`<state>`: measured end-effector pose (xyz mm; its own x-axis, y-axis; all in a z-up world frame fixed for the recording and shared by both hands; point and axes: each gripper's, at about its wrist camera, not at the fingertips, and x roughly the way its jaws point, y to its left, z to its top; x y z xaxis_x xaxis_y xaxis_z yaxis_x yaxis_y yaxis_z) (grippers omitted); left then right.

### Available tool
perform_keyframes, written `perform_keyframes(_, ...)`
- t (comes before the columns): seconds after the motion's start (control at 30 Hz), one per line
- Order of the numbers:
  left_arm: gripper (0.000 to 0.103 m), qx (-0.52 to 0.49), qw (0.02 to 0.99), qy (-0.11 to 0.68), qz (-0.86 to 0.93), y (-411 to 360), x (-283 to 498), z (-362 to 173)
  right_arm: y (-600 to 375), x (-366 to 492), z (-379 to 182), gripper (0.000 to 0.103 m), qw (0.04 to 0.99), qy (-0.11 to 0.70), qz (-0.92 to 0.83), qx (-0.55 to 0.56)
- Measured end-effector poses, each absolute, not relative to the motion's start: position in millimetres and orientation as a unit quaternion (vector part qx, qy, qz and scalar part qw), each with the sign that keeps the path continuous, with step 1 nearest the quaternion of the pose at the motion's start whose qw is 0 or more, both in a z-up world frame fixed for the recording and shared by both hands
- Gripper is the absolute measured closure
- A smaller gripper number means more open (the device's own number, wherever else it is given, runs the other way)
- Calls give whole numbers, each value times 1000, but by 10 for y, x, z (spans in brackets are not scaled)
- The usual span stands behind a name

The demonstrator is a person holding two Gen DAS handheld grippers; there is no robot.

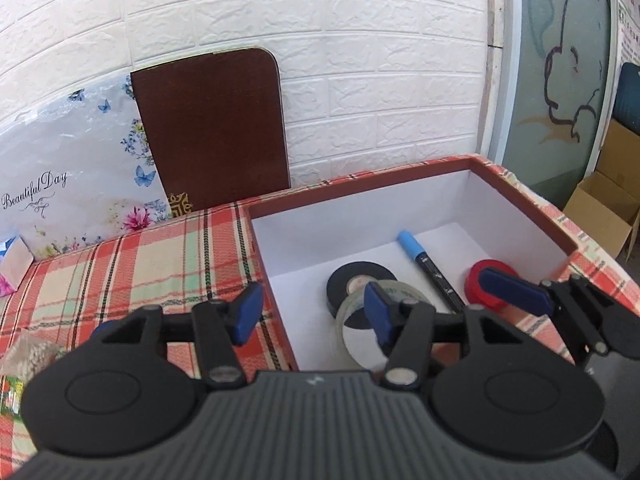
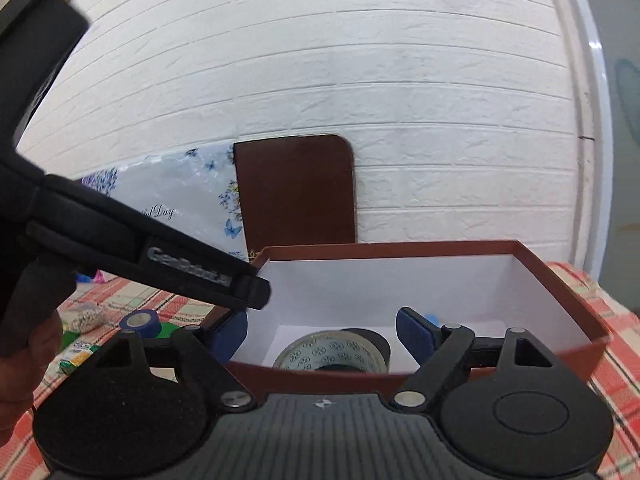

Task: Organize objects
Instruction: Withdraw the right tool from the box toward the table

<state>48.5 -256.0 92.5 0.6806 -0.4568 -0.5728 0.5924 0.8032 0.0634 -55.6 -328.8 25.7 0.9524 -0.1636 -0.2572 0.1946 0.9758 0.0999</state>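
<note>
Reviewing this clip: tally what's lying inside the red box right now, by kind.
Inside the red box:
Tape rolls: 3 — black, clear, red
Markers: 1 — blue-capped marker
Total: 4

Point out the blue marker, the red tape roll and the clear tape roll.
blue marker [image 1: 430, 270]: left wrist view, on its black barrel.
red tape roll [image 1: 478, 276]: left wrist view, on its left top edge.
clear tape roll [image 2: 330, 354]: right wrist view, on its patterned face.
</note>
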Motion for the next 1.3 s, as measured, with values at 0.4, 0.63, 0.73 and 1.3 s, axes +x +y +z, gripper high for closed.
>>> perform_keyframes(0.4, 42, 108, 908, 264, -306, -2192, -30, 875, -3348, -1131, 225, 22, 974, 127, -143, 120)
perform_keyframes(0.63, 42, 96, 919, 266, -276, -1825, -38, 736, -3066, -1188, 204, 26, 977, 141, -121, 102)
perform_keyframes(0.73, 42, 91, 923, 273, -255, -1623, 37, 647, -2909, -1145, 189, 28, 979, 150, -102, 92)
perform_keyframes(1.3, 39, 60, 949, 299, -81, 176, 809, 15, -1982, -521, -56, 34, 966, 254, 45, 30)
